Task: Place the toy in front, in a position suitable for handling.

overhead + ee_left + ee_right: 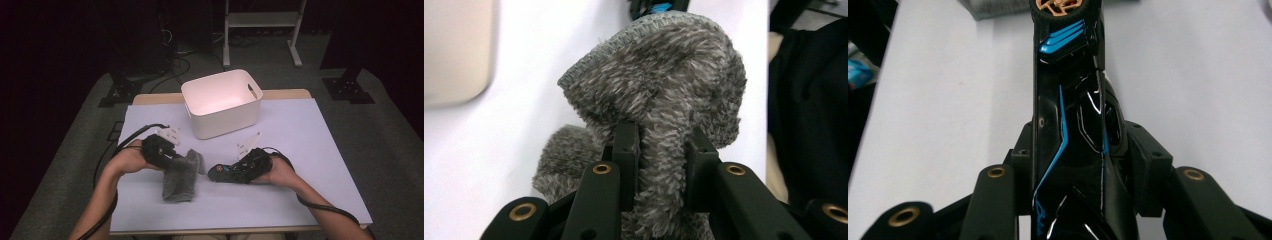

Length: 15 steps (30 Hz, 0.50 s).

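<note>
While both hands work low over the white table [300, 150], each gripper carries one thing.

At the left, the left gripper [176, 159] is clenched on a fuzzy grey sock [181, 175], whose free end droops onto the tabletop; its ribbed cuff [644, 27] rises past the pads. Behind, between the hands, stands a white bin [220, 102]. At the right, the right gripper [231, 172] grasps a glossy black toy car [1073, 130] with blue stripes and a gold wheel [1060, 6]; no lettering on it can be read.
</note>
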Motion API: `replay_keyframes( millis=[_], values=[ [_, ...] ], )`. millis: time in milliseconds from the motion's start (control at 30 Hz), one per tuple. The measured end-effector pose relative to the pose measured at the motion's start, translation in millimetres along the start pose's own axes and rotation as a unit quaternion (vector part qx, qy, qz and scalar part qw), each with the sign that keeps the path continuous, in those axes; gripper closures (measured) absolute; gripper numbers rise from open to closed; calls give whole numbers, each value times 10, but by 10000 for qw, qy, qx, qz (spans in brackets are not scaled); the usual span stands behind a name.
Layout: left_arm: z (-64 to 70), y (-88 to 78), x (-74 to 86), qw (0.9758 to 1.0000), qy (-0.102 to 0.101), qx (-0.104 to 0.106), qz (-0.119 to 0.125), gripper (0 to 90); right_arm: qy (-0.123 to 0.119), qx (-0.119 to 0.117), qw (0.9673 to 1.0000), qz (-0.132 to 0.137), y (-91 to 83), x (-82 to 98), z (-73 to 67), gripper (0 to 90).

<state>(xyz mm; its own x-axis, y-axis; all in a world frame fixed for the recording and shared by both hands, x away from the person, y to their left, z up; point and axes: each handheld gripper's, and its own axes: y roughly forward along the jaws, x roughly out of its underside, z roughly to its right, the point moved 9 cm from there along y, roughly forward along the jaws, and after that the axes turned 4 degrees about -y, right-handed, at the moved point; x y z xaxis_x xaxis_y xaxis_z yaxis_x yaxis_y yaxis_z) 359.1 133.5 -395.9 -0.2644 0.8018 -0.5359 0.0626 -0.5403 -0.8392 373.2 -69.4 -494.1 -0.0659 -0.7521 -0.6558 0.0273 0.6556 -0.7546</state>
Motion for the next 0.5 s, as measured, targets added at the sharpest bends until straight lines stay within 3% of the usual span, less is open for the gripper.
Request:
replay_keyframes(
  millis=[100, 200, 367, 500],
  values=[
    [-92, -140, 120, 9997, -162, -184, -3, 728, -59, 32, 10000, -30, 30, -22, 23, 554],
    [-151, -162, 226, 9992, -270, -297, 12, 728, -84, 44, 9999, -61, 43, -12, 33, 553],
    [-195, 78, 416, 9990, -345, -283, -10, 728, -83, 40, 9999, -94, 100, 27, -17, 548],
    [-213, 300, 525, 9985, -485, -249, 52, 709, 153, -135, 9998, 2, 80, 32, -67, 511]
  ],
)
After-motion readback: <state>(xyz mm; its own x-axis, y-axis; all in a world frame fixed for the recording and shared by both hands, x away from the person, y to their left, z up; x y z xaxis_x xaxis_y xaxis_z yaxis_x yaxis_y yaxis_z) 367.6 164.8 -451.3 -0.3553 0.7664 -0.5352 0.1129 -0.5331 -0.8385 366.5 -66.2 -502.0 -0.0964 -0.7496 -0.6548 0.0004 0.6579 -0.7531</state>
